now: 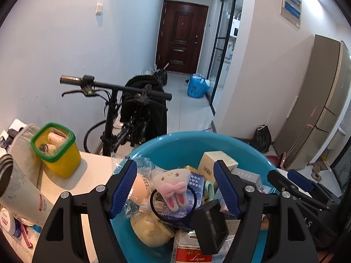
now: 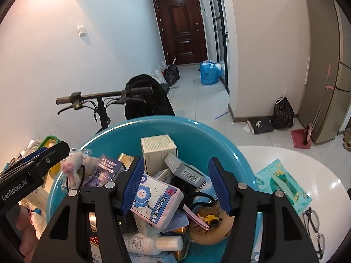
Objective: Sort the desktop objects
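A blue basin [image 1: 175, 137] [image 2: 166, 120] piled with small goods sits on the white table. My left gripper [image 1: 175, 188] hangs open over it. Between its pads, touching neither, lies a plush rabbit hair tie [image 1: 173, 186] on a black elastic loop, beside a wrapped bun [image 1: 140, 188]. My right gripper [image 2: 175, 188] is also open over the basin. A Manhua tissue pack [image 2: 158, 203] leans against its left pad, clear of the right one. A round tan plush with a black hair tie [image 2: 208, 225] lies under the right finger. Boxes [image 2: 158, 151], a white bottle [image 2: 151, 244] and a red carton [image 1: 193, 254] fill the rest.
A yellow bin with a green rim [image 1: 57, 153] and a white tumbler [image 1: 19, 188] stand left of the basin. A teal packet [image 2: 283, 184] and glasses [image 2: 316, 230] lie on the table [image 2: 307, 160] to the right. A scooter's handlebars [image 1: 114, 87] stand behind.
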A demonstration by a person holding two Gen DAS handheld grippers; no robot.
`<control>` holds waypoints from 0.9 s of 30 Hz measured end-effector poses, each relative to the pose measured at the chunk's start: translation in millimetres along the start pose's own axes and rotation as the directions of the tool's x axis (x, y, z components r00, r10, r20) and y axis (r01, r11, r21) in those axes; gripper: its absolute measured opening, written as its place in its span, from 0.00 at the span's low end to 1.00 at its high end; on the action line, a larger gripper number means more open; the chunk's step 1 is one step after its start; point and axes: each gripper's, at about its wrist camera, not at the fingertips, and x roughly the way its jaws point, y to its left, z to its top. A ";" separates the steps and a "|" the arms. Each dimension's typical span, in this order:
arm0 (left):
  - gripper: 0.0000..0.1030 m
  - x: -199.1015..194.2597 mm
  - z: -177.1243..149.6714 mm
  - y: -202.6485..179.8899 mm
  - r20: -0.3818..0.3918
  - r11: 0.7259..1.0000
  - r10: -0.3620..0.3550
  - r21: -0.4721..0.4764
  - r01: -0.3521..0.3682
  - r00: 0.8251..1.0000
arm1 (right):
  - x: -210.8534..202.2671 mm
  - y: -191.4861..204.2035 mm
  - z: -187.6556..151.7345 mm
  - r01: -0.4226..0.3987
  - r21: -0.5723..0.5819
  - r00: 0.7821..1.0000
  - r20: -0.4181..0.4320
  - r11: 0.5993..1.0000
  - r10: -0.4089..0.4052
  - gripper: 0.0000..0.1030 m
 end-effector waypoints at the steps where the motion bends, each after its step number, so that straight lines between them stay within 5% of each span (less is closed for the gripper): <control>1: 0.72 -5.4 1.0 -0.6 0.015 1.000 0.003 0.004 -0.004 1.000 | -3.7 -0.3 1.4 0.004 -0.001 1.000 0.011 1.000 -0.004 0.59; 9: 0.72 -48.8 5.5 -13.0 0.156 0.998 0.049 0.027 -0.054 0.987 | -42.1 -2.2 12.9 0.006 0.006 0.994 0.112 1.000 -0.006 0.64; 13: 0.73 -76.2 7.2 -18.8 0.217 0.999 0.016 0.048 -0.027 0.976 | -66.6 -2.7 19.0 0.030 0.021 0.982 0.187 0.999 -0.033 0.80; 18: 0.73 -106.0 7.3 -25.0 0.276 0.998 -0.018 0.061 0.001 0.961 | -102.7 1.0 24.2 0.052 0.013 0.957 0.284 0.999 -0.053 0.83; 21: 0.82 -126.6 5.8 -29.1 0.320 0.997 -0.037 0.073 0.015 0.947 | -125.2 0.8 25.3 0.028 0.015 0.943 0.332 0.999 -0.032 0.86; 27: 0.82 -173.6 -0.7 -36.0 0.421 0.995 -0.065 0.093 0.029 0.905 | -172.4 1.8 22.1 -0.009 0.002 0.904 0.429 1.000 0.007 0.91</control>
